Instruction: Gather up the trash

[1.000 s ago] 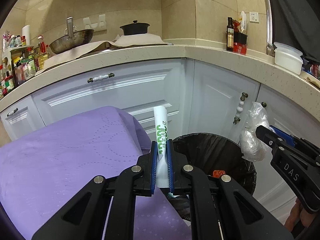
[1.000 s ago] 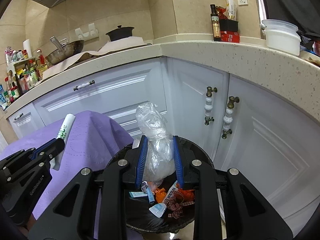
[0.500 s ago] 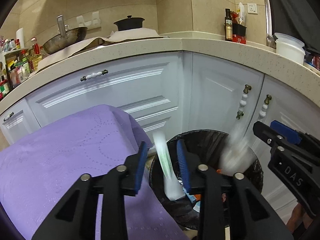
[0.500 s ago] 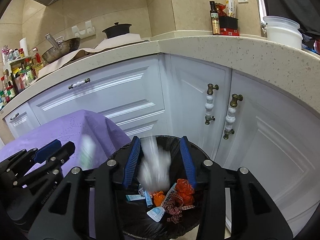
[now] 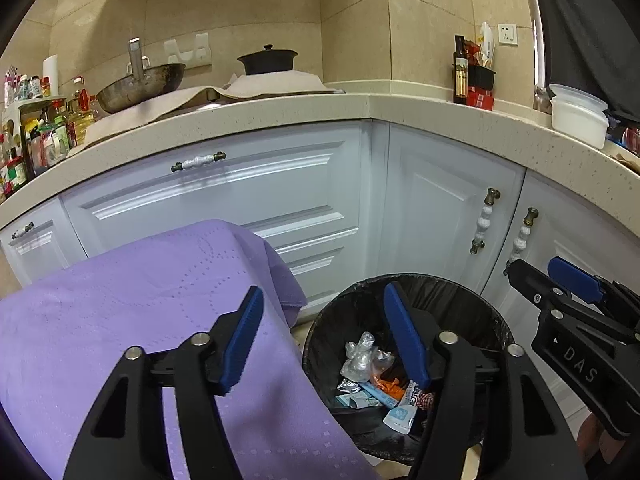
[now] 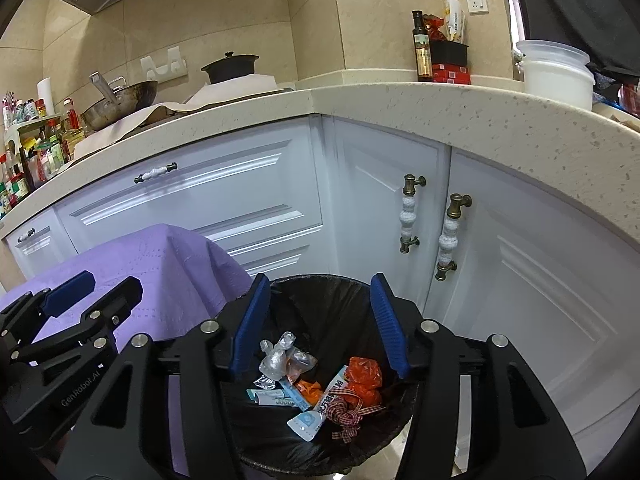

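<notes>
Both claws hang empty over the trash bin (image 6: 320, 292), their jaws having just been opening with nothing between them. The left claw (image 5: 324, 344) sits nearer the purple-covered desk (image 5: 120, 320); the right claw (image 6: 316, 320) points straight down at the crumpled plastic bag (image 6: 280, 356) lying among the wrappers inside the bin.

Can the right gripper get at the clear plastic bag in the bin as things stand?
Probably yes. The right gripper hangs open and empty right over the bin; the clear plastic bag lies on top of the trash, uncovered. The jaws have just been opening.
</notes>
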A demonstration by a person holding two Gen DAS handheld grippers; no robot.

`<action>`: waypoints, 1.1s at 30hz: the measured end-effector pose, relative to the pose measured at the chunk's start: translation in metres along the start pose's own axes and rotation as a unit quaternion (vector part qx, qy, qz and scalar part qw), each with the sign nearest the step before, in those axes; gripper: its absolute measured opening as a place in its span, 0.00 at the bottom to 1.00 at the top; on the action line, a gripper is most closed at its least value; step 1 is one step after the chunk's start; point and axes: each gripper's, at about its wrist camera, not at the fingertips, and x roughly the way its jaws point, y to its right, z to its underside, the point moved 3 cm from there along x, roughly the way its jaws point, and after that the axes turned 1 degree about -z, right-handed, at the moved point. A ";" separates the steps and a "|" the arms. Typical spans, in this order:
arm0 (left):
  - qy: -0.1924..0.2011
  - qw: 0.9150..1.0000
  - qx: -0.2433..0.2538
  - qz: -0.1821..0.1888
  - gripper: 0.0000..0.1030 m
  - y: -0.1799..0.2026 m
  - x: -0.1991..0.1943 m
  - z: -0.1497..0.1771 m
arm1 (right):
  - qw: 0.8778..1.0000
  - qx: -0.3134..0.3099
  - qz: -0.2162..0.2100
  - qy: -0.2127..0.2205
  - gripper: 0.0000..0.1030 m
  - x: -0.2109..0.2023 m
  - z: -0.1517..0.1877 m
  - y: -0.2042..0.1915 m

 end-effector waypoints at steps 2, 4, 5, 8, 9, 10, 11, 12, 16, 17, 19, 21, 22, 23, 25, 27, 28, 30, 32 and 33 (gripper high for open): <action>0.006 1.000 -0.002 0.000 0.66 -0.001 -0.004 0.000 | 1.000 -0.001 0.003 0.002 0.56 -0.001 0.000 0.000; 0.010 1.000 -0.004 0.000 0.68 -0.002 -0.007 -0.001 | 1.000 -0.003 0.005 0.004 0.57 -0.005 -0.001 -0.001; 0.012 1.000 -0.005 -0.001 0.70 -0.003 -0.009 -0.001 | 1.000 -0.003 0.005 0.006 0.57 -0.008 -0.001 -0.002; 0.022 1.000 -0.007 -0.001 0.72 -0.004 -0.018 -0.002 | 1.000 -0.004 0.007 0.012 0.58 -0.017 -0.002 -0.004; 0.025 1.000 -0.008 -0.002 0.72 -0.006 -0.021 -0.001 | 1.000 -0.005 0.008 0.013 0.60 -0.019 -0.002 -0.005; 0.029 1.000 -0.008 -0.003 0.73 -0.007 -0.025 -0.002 | 1.000 -0.006 0.009 0.015 0.63 -0.022 -0.003 -0.006; 0.032 0.999 -0.009 -0.003 0.74 -0.009 -0.028 -0.002 | 1.000 -0.007 0.009 0.018 0.63 -0.026 -0.003 -0.008; 0.036 0.999 -0.010 -0.004 0.75 -0.011 -0.032 -0.002 | 1.000 -0.009 0.008 0.018 0.63 -0.028 -0.003 -0.009; 0.046 0.999 -0.009 -0.010 0.77 -0.021 -0.046 0.002 | 1.000 -0.014 0.008 0.021 0.65 -0.040 0.001 -0.016; 0.047 0.999 -0.008 -0.014 0.77 -0.024 -0.050 0.004 | 1.000 -0.015 0.007 0.021 0.65 -0.043 0.003 -0.018; 0.049 0.999 -0.009 -0.017 0.78 -0.028 -0.056 0.006 | 1.000 -0.015 0.008 0.021 0.67 -0.049 0.008 -0.021; 0.051 0.998 -0.010 -0.019 0.79 -0.033 -0.064 0.011 | 1.000 -0.016 0.009 0.021 0.70 -0.055 0.012 -0.023; 0.052 0.998 -0.010 -0.019 0.79 -0.035 -0.068 0.013 | 1.000 -0.017 0.009 0.022 0.71 -0.059 0.015 -0.025; 0.053 0.998 -0.011 -0.019 0.79 -0.037 -0.071 0.015 | 1.000 -0.017 0.010 0.022 0.71 -0.063 0.018 -0.026; 0.056 0.998 -0.011 -0.020 0.79 -0.041 -0.079 0.020 | 1.000 -0.015 0.007 0.024 0.71 -0.071 0.023 -0.028; 0.061 0.998 -0.007 -0.019 0.80 -0.043 -0.088 0.024 | 1.000 -0.016 0.007 0.025 0.72 -0.080 0.027 -0.031; 0.063 0.998 -0.003 -0.021 0.80 -0.044 -0.093 0.027 | 0.999 -0.019 0.009 0.027 0.72 -0.085 0.030 -0.033; 0.068 0.997 0.000 -0.022 0.81 -0.046 -0.101 0.031 | 0.999 -0.022 0.009 0.028 0.73 -0.093 0.034 -0.036; 0.068 0.998 -0.002 -0.018 0.81 -0.047 -0.108 0.035 | 0.999 -0.024 0.011 0.029 0.75 -0.101 0.038 -0.038; 0.067 0.998 -0.003 -0.014 0.81 -0.049 -0.112 0.038 | 0.999 -0.025 0.012 0.030 0.77 -0.106 0.041 -0.039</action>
